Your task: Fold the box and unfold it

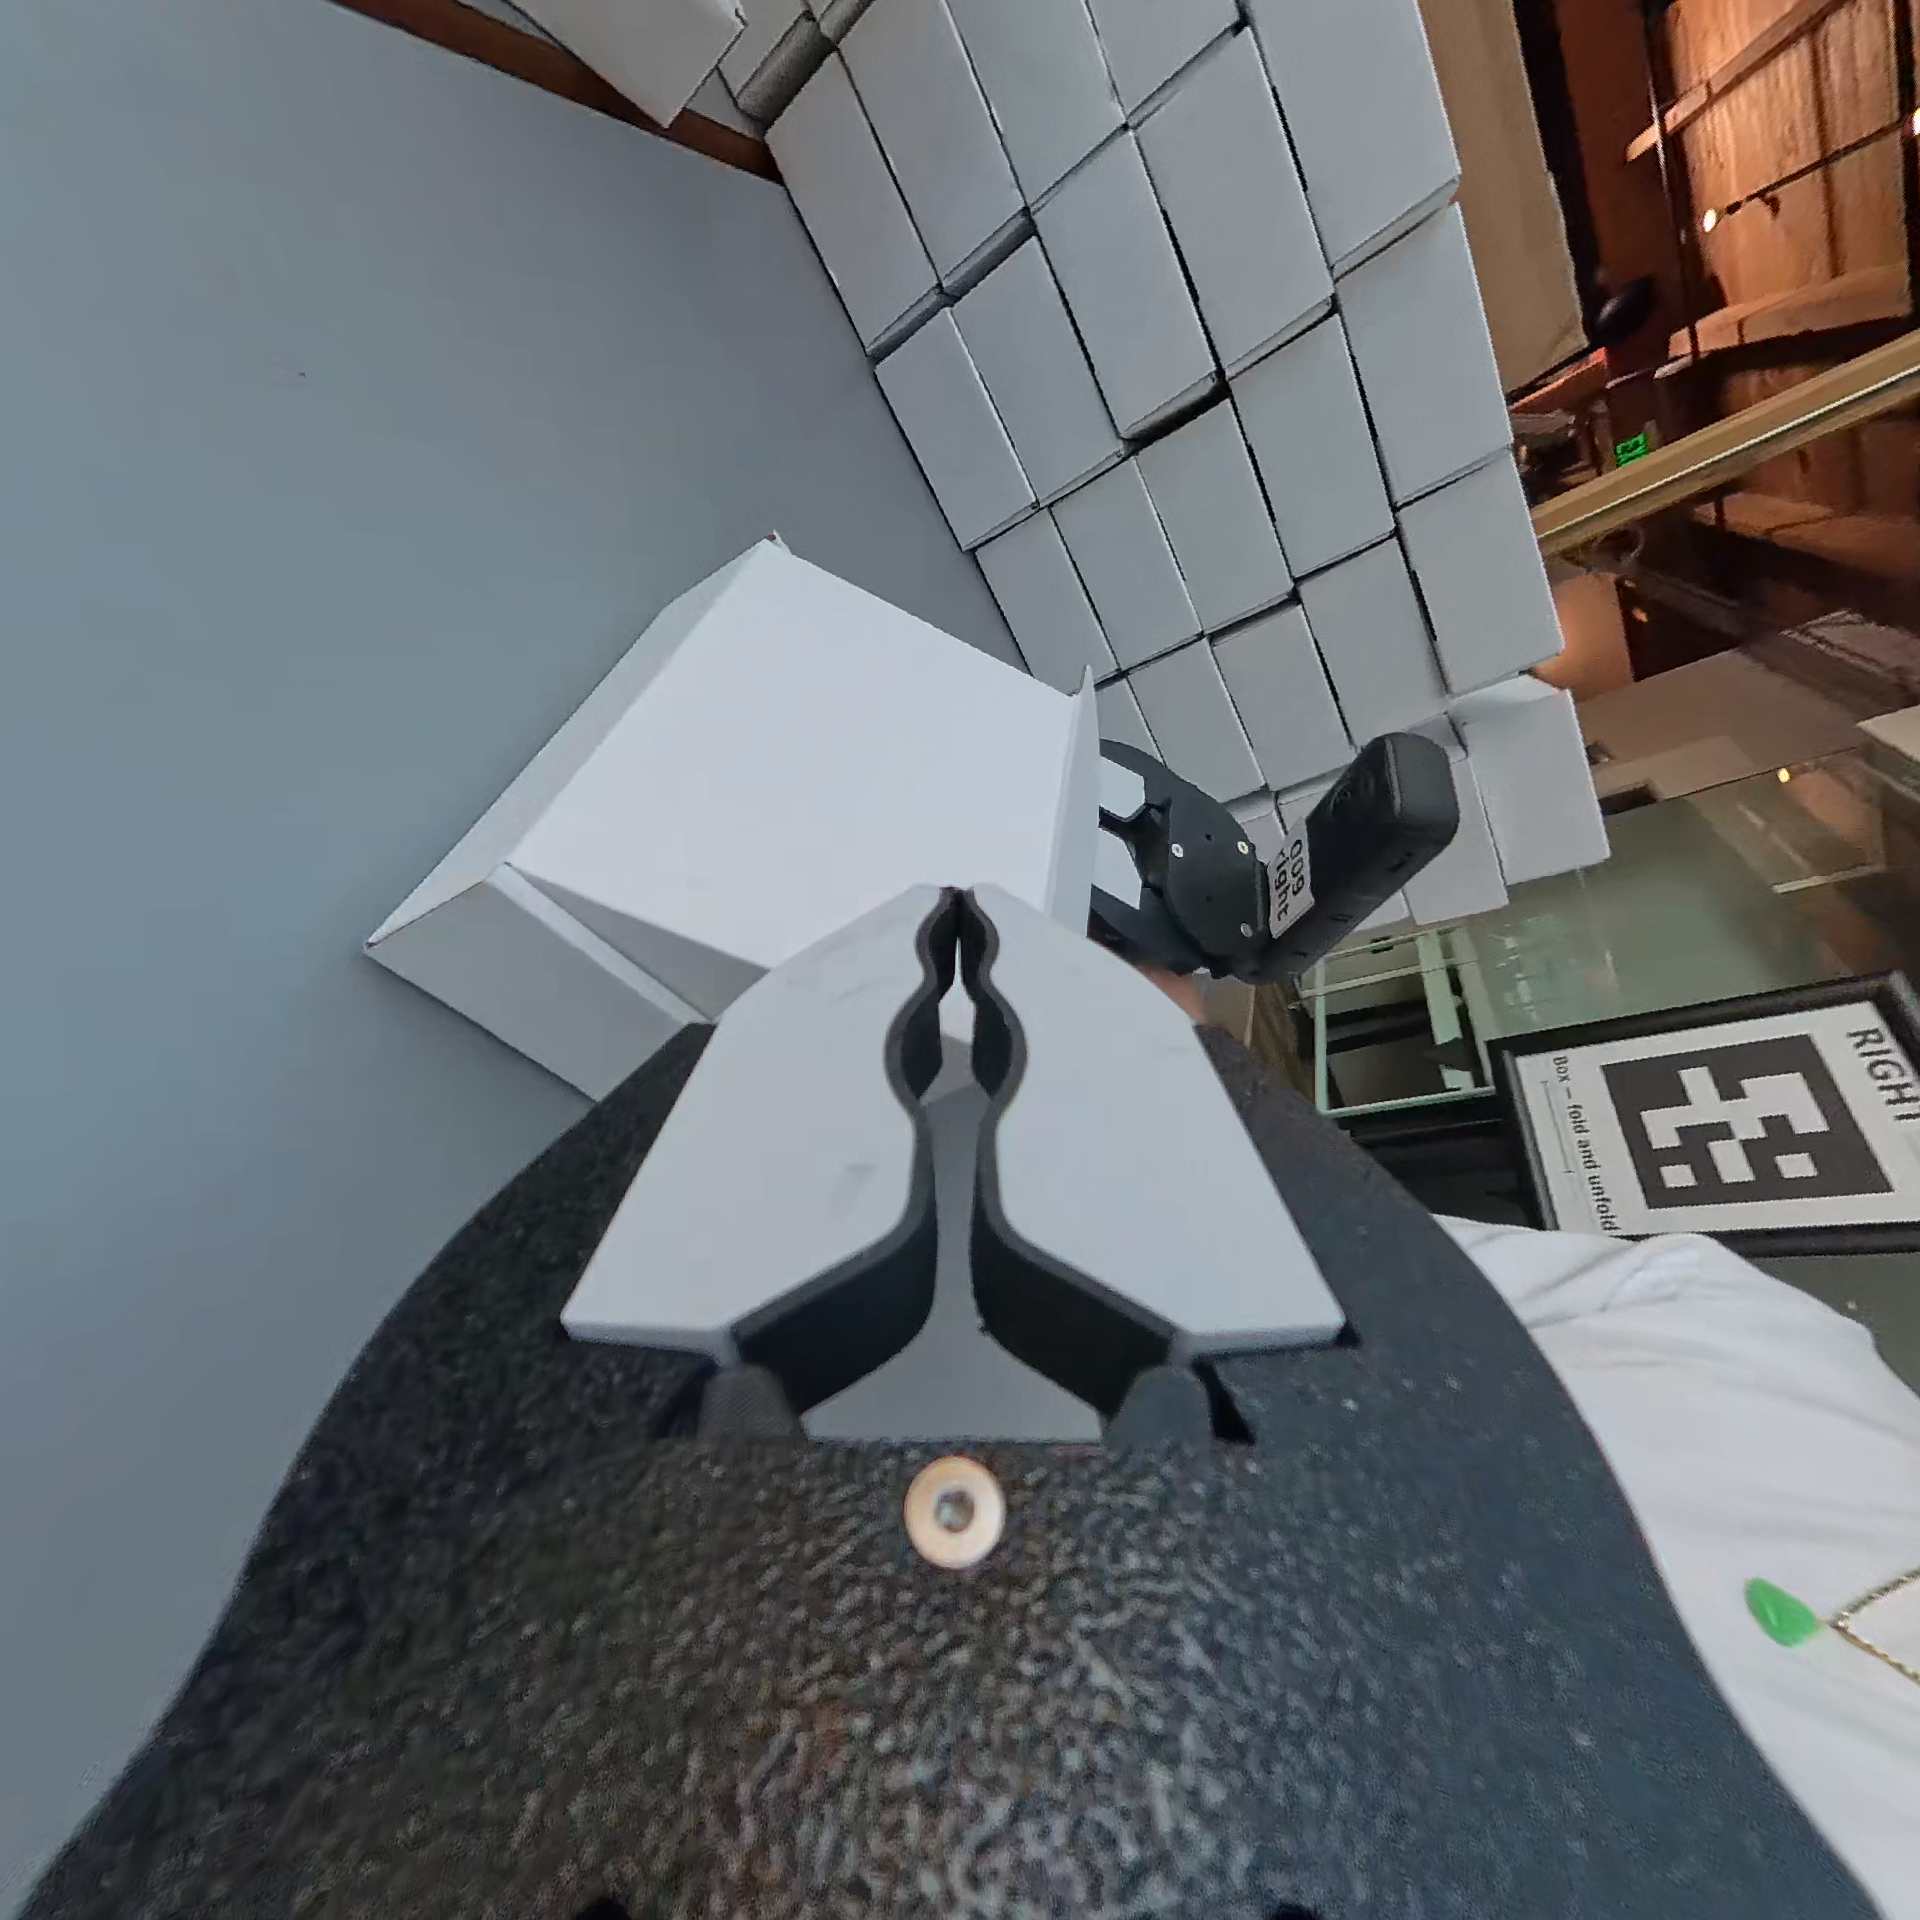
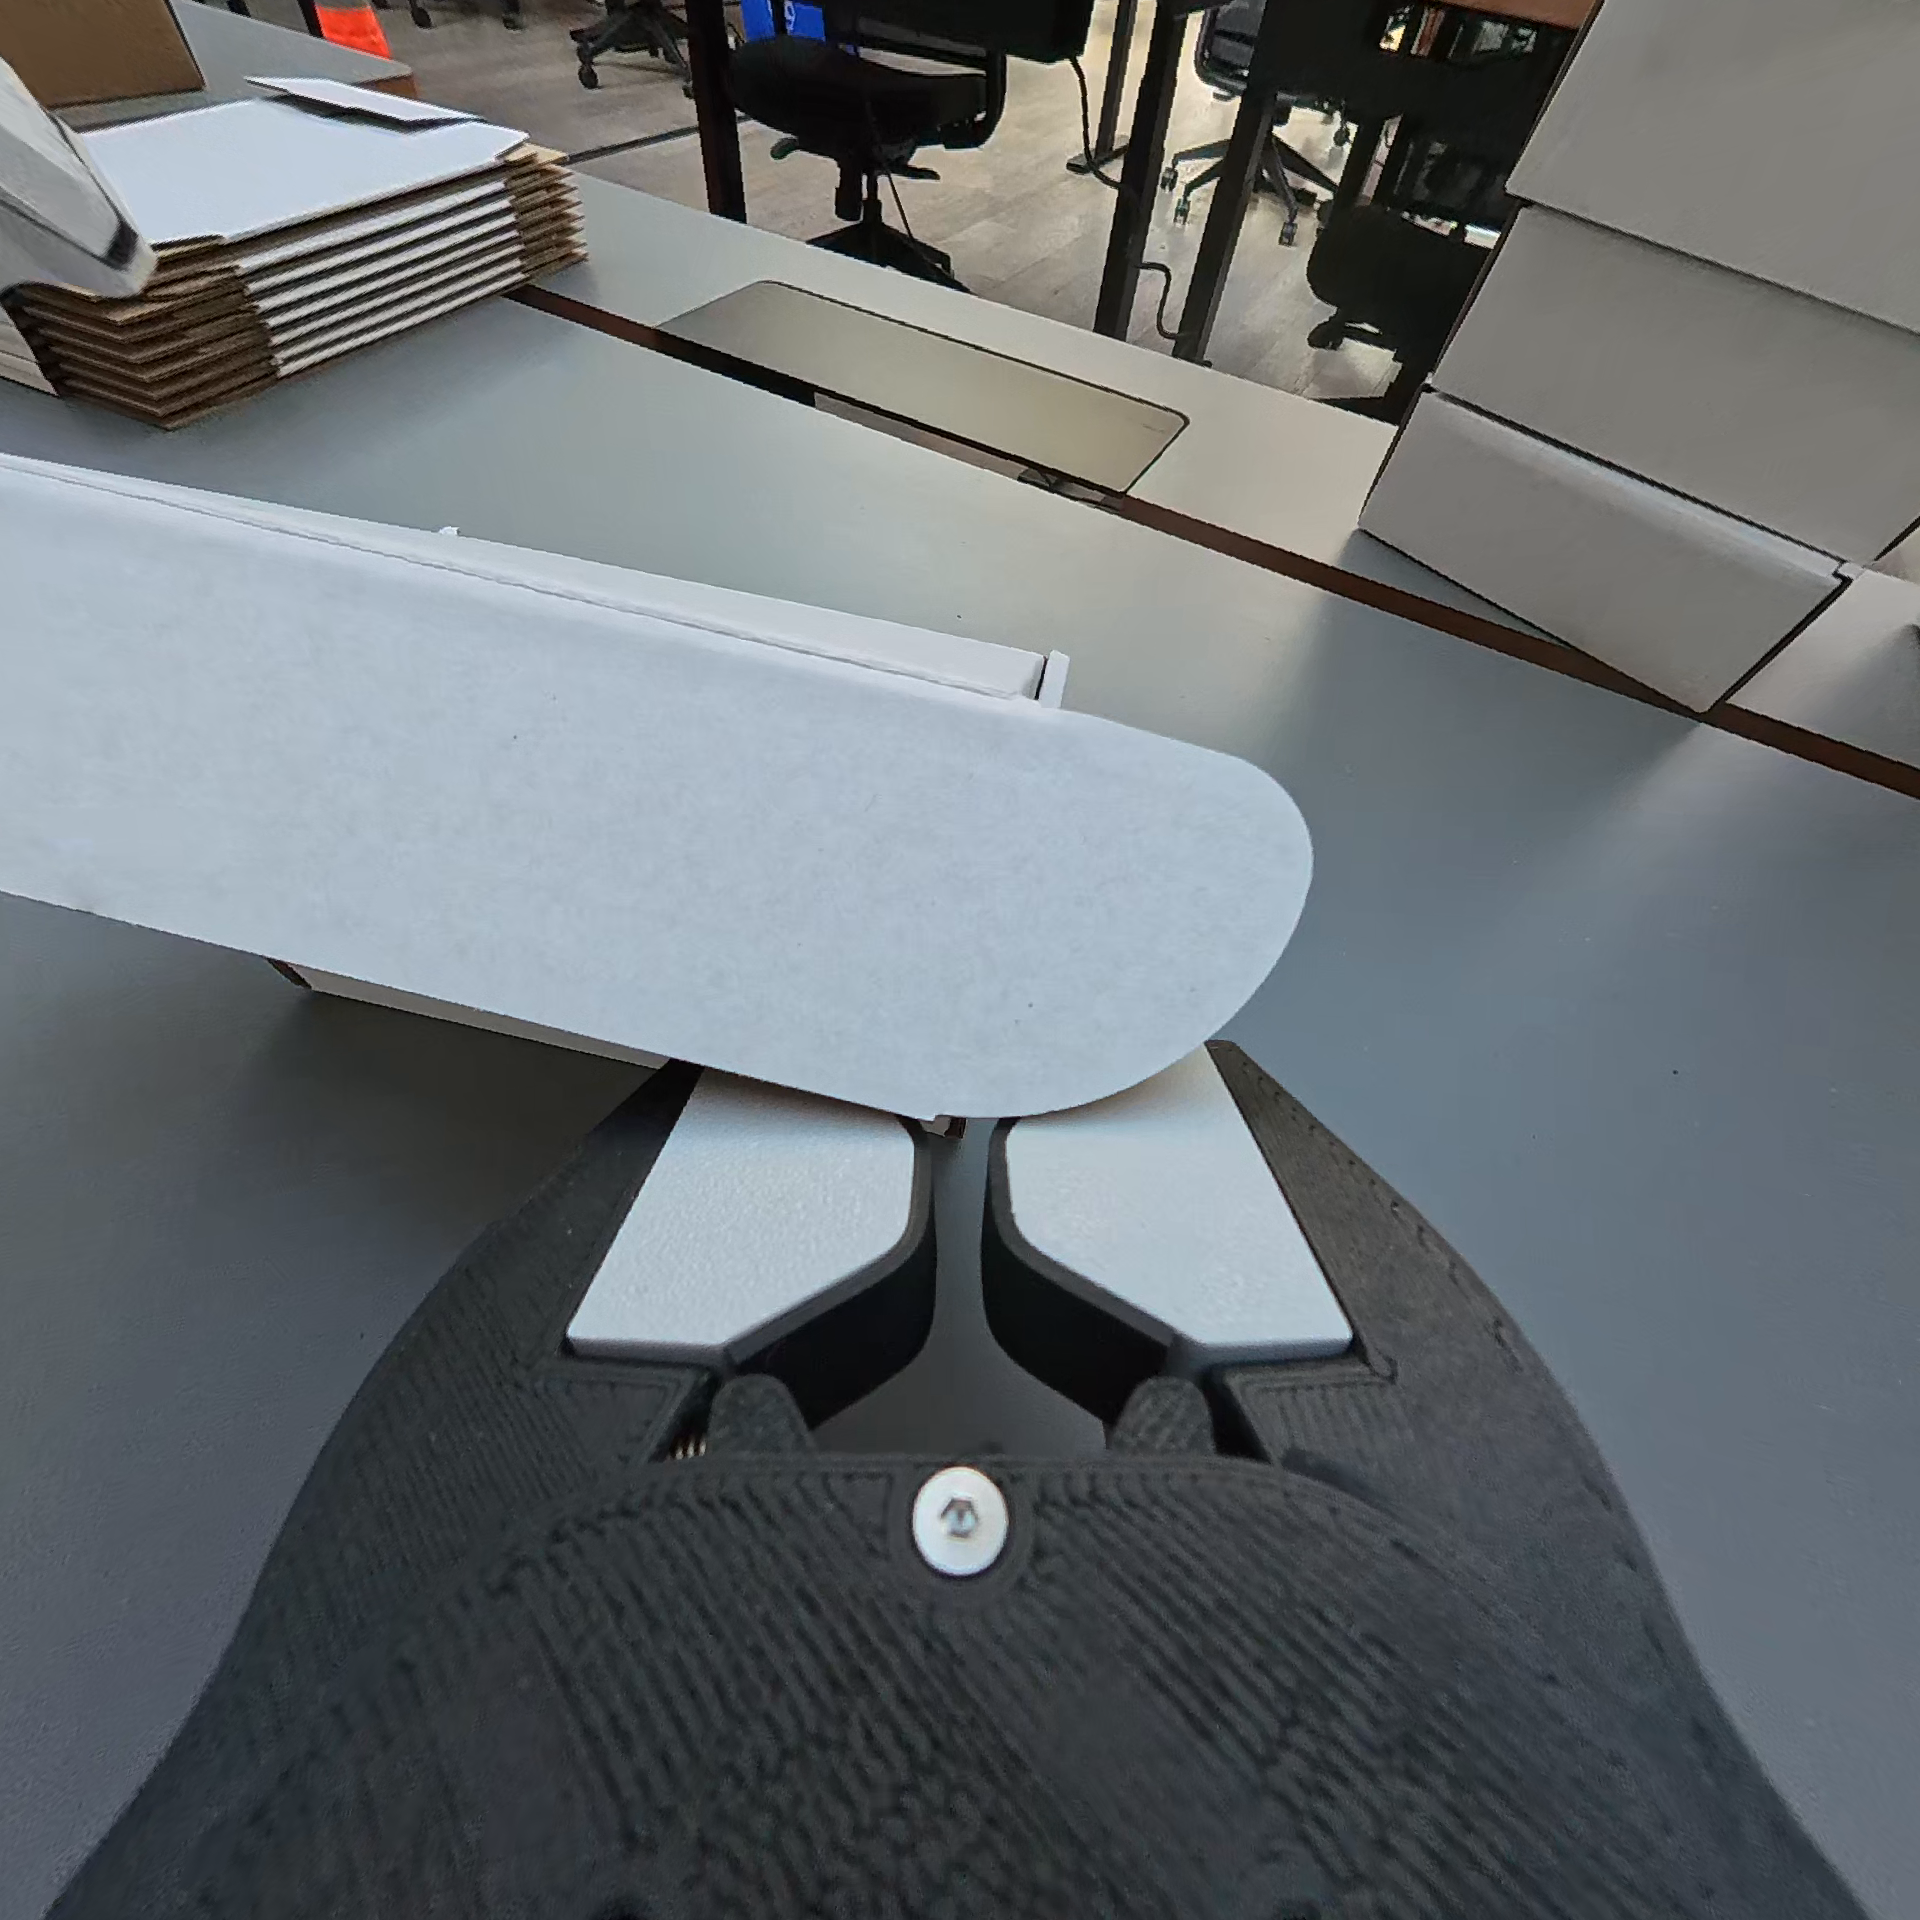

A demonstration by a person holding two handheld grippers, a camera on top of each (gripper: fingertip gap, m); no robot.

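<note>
A white cardboard box lies partly folded on the grey table. My left gripper is shut and empty, its tips close above the box's near edge. One flap stands up on the box's far side, and my right gripper sits just behind it. In the right wrist view that round-ended flap lies across my right gripper and hides its tips. The fingers stand close together, and the flap rests on them and is not pinched.
A wall of folded white boxes stands behind the work area and also shows in the right wrist view. A stack of flat cardboard blanks lies at the far left. A framed marker sign and a person's white sleeve are nearby.
</note>
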